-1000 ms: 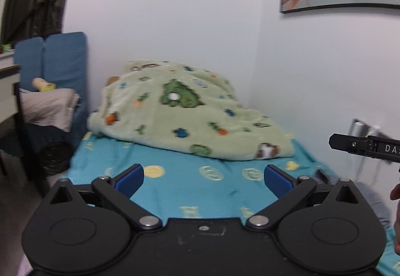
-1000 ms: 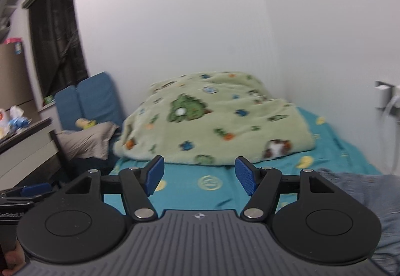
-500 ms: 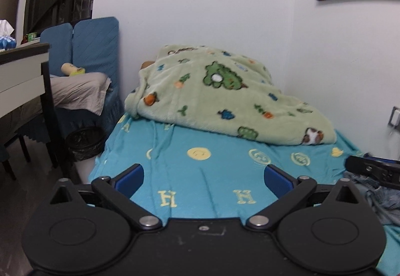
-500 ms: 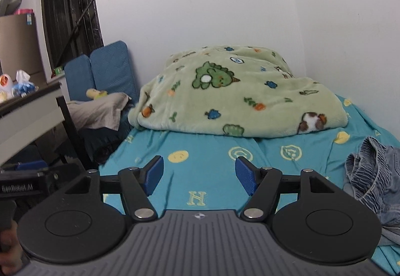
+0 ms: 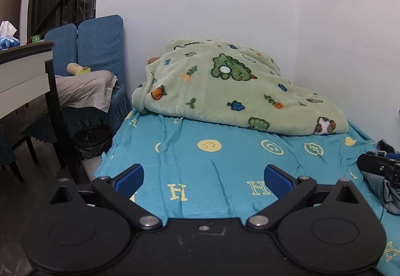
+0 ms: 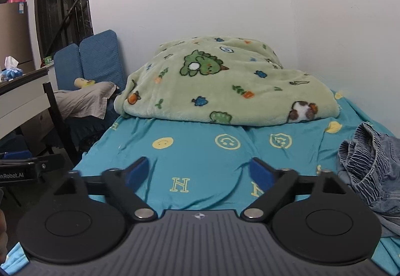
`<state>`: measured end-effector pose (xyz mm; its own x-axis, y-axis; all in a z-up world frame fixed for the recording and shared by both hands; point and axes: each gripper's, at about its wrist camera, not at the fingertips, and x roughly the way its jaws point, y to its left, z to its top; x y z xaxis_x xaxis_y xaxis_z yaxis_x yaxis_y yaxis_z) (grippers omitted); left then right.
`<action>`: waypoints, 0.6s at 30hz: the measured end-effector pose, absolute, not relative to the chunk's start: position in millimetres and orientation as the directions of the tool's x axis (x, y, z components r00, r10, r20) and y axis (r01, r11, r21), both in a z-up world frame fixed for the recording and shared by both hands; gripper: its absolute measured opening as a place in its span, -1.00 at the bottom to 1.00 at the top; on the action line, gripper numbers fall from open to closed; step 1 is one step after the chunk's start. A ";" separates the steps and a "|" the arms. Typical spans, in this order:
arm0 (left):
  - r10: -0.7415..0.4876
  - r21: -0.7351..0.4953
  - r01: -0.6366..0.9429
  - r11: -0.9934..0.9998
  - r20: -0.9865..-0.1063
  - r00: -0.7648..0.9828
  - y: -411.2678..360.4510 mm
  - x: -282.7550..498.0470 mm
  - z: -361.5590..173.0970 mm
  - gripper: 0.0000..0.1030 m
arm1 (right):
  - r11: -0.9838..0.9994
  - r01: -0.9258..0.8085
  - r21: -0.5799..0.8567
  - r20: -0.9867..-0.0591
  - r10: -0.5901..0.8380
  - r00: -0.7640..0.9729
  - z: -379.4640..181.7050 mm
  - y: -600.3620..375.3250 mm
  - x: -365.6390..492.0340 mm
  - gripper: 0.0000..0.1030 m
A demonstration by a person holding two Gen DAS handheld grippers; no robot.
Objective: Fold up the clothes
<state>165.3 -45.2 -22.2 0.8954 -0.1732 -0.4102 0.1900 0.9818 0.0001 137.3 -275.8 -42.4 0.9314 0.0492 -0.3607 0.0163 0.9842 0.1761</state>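
**Hazards on hand, largest to smallest**

Bed (image 6: 200, 151), teal sheet: loose and creased, so a low gripper could pinch it along with the garment.
Green blanket (image 6: 220, 86): heaped at the far end, limiting flat folding room.
Denim garment (image 6: 370, 163): crumpled at the bed's right edge, possibly overhanging; it could slide off.
Right gripper (image 6: 200, 171): jaws opening, nothing between.
Left gripper (image 5: 203, 177): jaws spread, empty.

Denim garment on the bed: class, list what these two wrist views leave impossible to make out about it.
- Denim garment, right wrist view: crumpled and cut off by the right edge, so its type and full shape are unclear.
- Left wrist view: the right gripper covers part of it; only a scrap shows at the edge.
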 end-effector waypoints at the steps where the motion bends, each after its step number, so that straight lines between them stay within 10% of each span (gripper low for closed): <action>1: -0.175 -0.001 0.192 0.981 -0.408 0.896 -45.8 164.6 -22.9 0.99 | 0.985 0.021 0.169 -0.358 0.042 0.933 -42.6 -275.5 137.0 0.96; 18: -0.197 -0.007 0.212 0.977 -0.394 0.897 -55.5 158.3 -28.7 0.99 | 0.996 0.042 0.084 -0.350 -0.010 0.937 -47.8 -269.9 133.5 1.00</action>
<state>158.3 -55.5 -28.7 0.8975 -0.1975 -0.3943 0.2118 0.9773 -0.0074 133.5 -269.9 -47.8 0.9365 -0.0096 -0.3505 0.0417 0.9956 0.0841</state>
